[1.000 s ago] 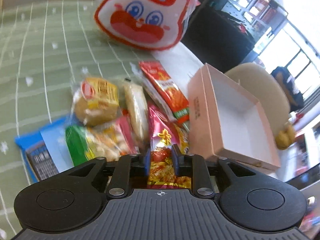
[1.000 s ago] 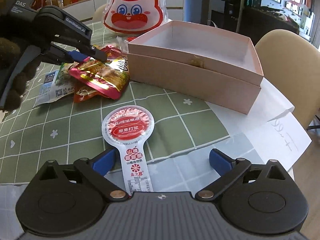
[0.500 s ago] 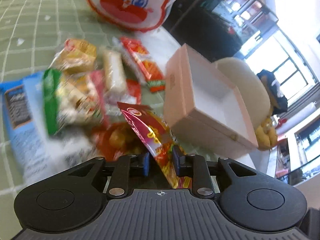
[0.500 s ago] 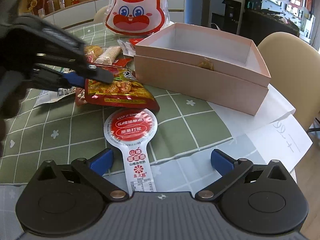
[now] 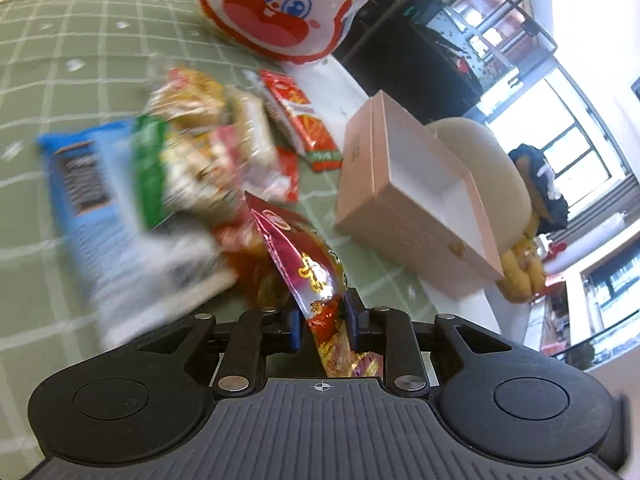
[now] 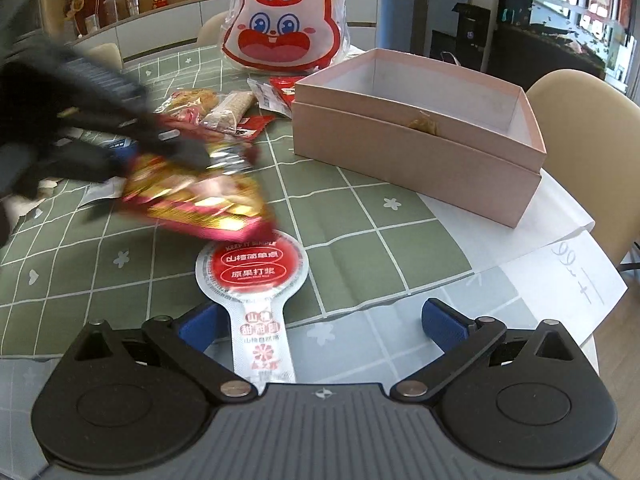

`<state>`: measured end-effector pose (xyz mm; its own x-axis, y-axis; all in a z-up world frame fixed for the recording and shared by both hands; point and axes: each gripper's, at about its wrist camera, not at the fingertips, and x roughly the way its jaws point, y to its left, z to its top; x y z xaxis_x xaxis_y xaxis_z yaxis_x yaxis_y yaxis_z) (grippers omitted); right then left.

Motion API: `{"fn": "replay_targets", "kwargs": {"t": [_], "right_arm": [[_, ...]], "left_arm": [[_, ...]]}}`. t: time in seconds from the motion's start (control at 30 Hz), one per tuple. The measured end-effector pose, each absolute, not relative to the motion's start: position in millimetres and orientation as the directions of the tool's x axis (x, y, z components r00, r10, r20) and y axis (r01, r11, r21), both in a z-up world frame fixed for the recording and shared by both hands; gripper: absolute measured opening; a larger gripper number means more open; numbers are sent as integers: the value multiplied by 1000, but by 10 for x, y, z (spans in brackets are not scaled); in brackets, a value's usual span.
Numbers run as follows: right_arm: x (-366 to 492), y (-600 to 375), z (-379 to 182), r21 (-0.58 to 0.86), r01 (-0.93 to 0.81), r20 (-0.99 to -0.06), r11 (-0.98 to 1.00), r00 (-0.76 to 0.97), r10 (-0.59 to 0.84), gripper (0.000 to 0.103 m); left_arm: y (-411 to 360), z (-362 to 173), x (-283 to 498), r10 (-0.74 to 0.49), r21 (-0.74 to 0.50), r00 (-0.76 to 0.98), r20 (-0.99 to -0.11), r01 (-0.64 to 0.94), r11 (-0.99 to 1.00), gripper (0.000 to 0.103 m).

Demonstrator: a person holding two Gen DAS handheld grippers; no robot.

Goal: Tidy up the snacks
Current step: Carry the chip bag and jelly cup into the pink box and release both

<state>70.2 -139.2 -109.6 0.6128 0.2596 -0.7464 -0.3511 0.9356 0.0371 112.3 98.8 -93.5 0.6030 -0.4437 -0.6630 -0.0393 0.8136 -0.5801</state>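
My left gripper [image 5: 323, 320] carries a shiny red and magenta snack packet [image 5: 308, 268] above the green checked tablecloth; its jaws are closing on the packet. In the right wrist view that packet [image 6: 200, 200] hangs blurred, left of the open pink box [image 6: 400, 152]. The box [image 5: 400, 208] holds only a small crumb. My right gripper [image 6: 322, 320] stands open low over the table. A flat round red-and-white snack with a long tab [image 6: 250, 266] lies between its wide-apart fingers, untouched.
A pile of snack packets [image 5: 192, 152] and a blue packet [image 5: 80, 184] lie left of the box. A big rabbit-face bag [image 6: 284, 24] stands behind. White paper [image 6: 560, 264] lies under the box's right side. A beige chair [image 6: 580, 120] stands at the table's right edge.
The left gripper lifted the red packet off the pile and carried it toward the near side of the table, close to the round snack. The right gripper stayed where it was.
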Motion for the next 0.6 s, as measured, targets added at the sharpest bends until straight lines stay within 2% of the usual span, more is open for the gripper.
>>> {"fn": "replay_targets", "kwargs": {"t": [0.13, 0.33, 0.47, 0.6], "right_arm": [[656, -1416, -1103, 38, -356, -736, 934, 622, 267, 103], [663, -1420, -1077, 40, -374, -751, 926, 600, 275, 103], [662, -1400, -1095, 37, -386, -740, 922, 610, 285, 103], [618, -1401, -1109, 34, -388, -723, 921, 627, 291, 103]], "left_arm": [[1090, -796, 708, -408, -510, 579, -705, -16, 860, 22], [1074, -637, 451, -309, -357, 533, -787, 13, 934, 24], [979, -662, 549, -290, -347, 561, -775, 4, 938, 25], [775, -732, 737, -239, -283, 578, -781, 15, 959, 30]]}}
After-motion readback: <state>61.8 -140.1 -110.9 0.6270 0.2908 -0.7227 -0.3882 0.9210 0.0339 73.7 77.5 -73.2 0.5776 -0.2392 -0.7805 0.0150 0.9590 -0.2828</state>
